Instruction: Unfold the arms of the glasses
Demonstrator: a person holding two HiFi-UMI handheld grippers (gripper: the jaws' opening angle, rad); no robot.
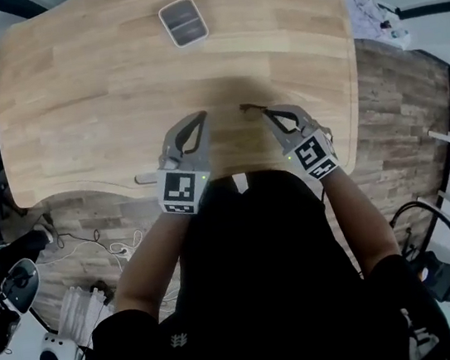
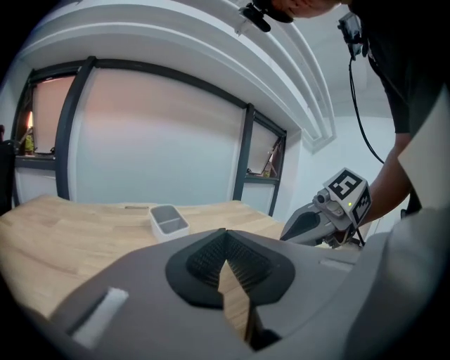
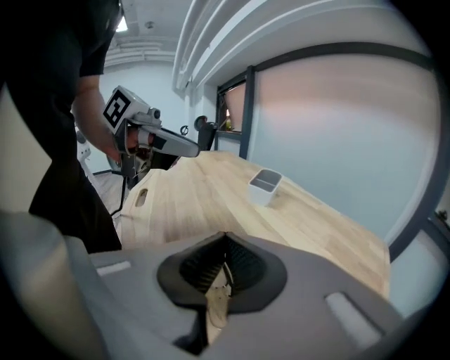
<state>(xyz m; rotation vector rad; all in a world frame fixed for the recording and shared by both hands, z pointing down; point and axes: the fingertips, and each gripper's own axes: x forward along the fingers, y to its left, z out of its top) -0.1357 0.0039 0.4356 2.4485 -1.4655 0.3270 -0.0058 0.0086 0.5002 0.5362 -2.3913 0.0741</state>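
Looking down in the head view, both grippers are hovering side by side over the near edge of the table (image 1: 94,85), just in front of the person's body, while a grey tray (image 1: 183,21) is sitting well apart at the far side. The left gripper (image 1: 199,120) is showing nothing at its tip. The right gripper (image 1: 270,113) is carrying a thin dark piece that is pointing toward the left one, and I am taking it to be part of the glasses (image 1: 251,109), though the whole frame is too slight to make out. Turning to the left gripper view, its jaws are meeting at the tips with only bare table wood showing in the gap below, so it is holding nothing. Turning to the right gripper view, the jaws are pressing together on a fine strand, which is fitting the same reading. To unfold well, the right gripper is likely needing a steady pinch with no harder squeeze, while the left is opening, taking one arm near its free end and swinging it gently outward about the hinge, never pulling along it, since so thin a frame is looking easy to bend or drop.
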